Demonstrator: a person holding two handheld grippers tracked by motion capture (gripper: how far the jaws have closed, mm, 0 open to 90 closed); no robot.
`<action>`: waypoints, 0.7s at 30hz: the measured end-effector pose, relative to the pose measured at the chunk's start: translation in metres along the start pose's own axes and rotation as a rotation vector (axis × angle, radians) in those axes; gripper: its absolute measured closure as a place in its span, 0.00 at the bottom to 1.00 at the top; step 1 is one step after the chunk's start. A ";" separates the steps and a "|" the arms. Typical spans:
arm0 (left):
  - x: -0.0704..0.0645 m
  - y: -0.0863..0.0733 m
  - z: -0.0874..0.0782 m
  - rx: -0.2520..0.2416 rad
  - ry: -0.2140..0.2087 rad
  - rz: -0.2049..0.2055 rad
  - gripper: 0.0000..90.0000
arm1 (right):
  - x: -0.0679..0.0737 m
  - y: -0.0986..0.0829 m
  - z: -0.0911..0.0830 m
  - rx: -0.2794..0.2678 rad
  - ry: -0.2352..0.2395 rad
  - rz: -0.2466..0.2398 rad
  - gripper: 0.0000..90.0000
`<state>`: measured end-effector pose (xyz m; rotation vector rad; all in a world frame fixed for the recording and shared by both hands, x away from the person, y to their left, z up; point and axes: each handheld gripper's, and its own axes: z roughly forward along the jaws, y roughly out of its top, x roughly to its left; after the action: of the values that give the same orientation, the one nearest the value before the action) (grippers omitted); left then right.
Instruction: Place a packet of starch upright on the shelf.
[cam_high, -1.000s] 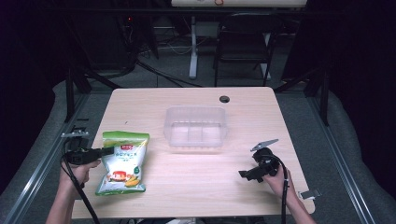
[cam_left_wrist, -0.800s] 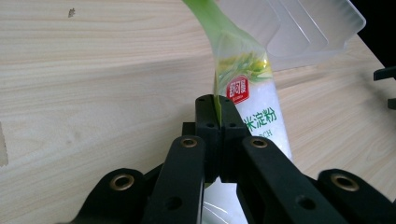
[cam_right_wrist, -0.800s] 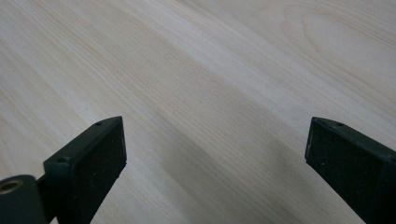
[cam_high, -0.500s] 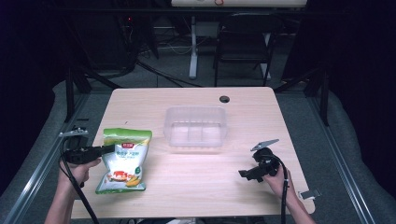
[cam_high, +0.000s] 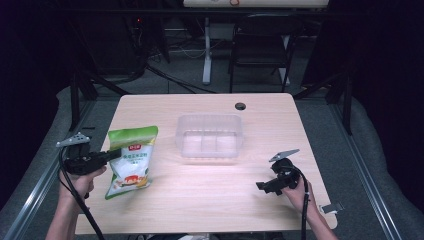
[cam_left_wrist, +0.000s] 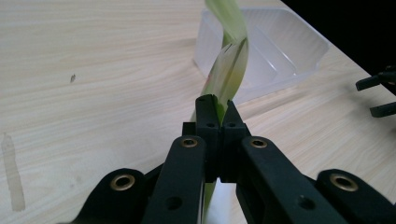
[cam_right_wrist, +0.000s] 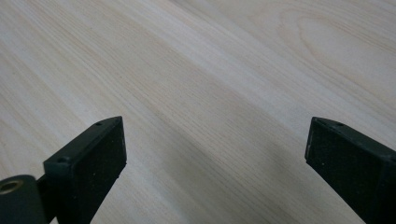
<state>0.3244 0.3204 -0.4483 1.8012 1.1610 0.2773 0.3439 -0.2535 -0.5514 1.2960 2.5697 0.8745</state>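
Two jaws of the left gripper (cam_left_wrist: 217, 109) are clamped on the edge of a green-and-white foil snack bag (cam_high: 131, 160), lifted at the table's (cam_high: 210, 205) left. Likely destination, the clear plastic bin (cam_high: 210, 136), sits empty beside it. Right gripper (cam_high: 265, 186) idles spread wide.

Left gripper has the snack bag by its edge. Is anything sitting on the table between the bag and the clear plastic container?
Nothing visible does. The left gripper is shut on the snack bag, and the table between it and the clear container is bare wood. The right gripper is open, off to the far side, not in the path.
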 end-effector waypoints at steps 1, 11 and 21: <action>-0.002 0.002 -0.001 0.005 0.006 0.004 1.00 | 0.000 0.000 0.000 -0.001 -0.004 0.002 0.05; -0.005 0.012 -0.004 0.020 0.039 0.034 1.00 | -0.001 0.000 -0.001 0.002 -0.009 -0.003 0.05; -0.015 0.023 -0.004 0.019 0.022 0.059 1.00 | -0.001 0.001 0.000 0.005 -0.008 -0.009 0.05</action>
<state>0.3275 0.3080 -0.4230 1.8555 1.1307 0.3221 0.3450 -0.2534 -0.5513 1.2848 2.5713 0.8608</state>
